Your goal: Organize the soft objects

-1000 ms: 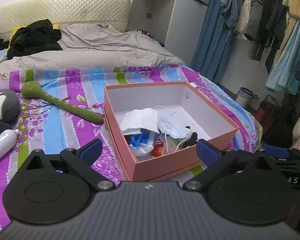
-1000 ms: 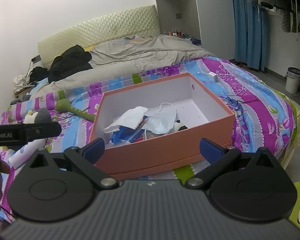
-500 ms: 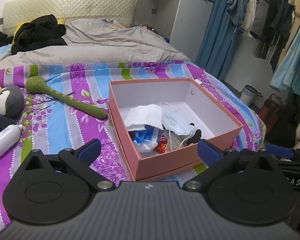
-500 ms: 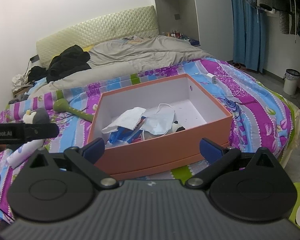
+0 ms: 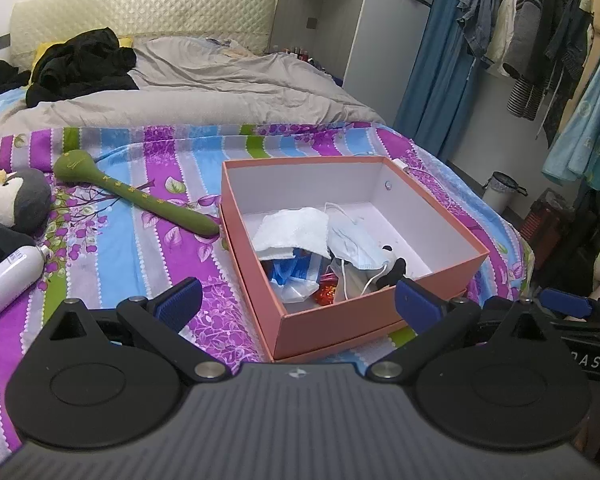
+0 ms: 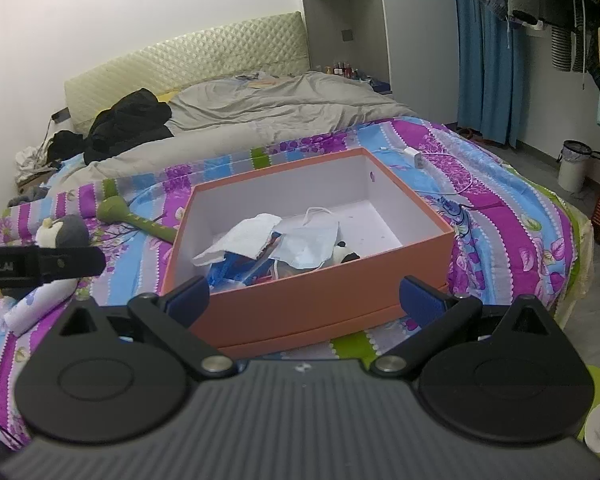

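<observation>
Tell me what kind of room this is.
A bedroom, most likely: a bed with a quilted headboard and rumpled grey duvet, plus clothes hanging on a rack beside it.

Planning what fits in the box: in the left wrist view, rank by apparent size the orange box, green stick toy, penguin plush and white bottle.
1. orange box
2. green stick toy
3. penguin plush and white bottle: both cut off by the frame, so unranked.

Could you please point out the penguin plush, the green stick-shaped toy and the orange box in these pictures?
penguin plush (image 5: 16,204), left wrist view, on its grey head.
green stick-shaped toy (image 5: 140,198), left wrist view, on the middle of its shaft.
orange box (image 6: 320,300), right wrist view, on its near outer wall.
</observation>
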The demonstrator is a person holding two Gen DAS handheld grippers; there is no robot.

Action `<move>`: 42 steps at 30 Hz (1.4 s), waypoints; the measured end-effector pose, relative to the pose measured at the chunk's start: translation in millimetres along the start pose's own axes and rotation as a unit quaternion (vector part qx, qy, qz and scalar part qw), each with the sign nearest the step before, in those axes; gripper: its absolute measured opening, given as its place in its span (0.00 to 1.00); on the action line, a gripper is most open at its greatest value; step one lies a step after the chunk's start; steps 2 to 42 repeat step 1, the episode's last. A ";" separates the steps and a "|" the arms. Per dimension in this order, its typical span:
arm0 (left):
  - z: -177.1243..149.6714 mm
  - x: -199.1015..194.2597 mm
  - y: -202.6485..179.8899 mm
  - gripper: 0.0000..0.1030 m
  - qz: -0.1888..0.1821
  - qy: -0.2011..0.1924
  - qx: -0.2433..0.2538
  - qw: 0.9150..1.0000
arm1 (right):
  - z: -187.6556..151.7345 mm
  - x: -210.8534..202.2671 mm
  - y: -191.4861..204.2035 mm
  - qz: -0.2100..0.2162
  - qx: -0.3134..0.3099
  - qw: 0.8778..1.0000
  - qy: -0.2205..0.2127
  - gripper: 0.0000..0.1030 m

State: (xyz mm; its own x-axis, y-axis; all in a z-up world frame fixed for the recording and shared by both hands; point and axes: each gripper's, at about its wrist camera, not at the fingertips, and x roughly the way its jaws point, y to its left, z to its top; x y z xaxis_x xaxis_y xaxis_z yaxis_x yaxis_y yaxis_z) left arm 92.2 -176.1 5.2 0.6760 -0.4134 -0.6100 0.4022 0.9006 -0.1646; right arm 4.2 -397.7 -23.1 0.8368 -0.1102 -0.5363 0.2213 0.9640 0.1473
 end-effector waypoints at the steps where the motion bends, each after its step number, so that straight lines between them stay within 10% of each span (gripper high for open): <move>1: -0.6 0.2 0.1 1.00 0.002 0.000 0.001 1.000 | 0.0 0.2 0.3 -0.001 0.000 1.000 0.001 1.00; 42: -0.6 0.2 0.1 1.00 0.002 0.000 0.001 1.000 | 0.0 0.2 0.3 -0.001 0.000 1.000 0.001 1.00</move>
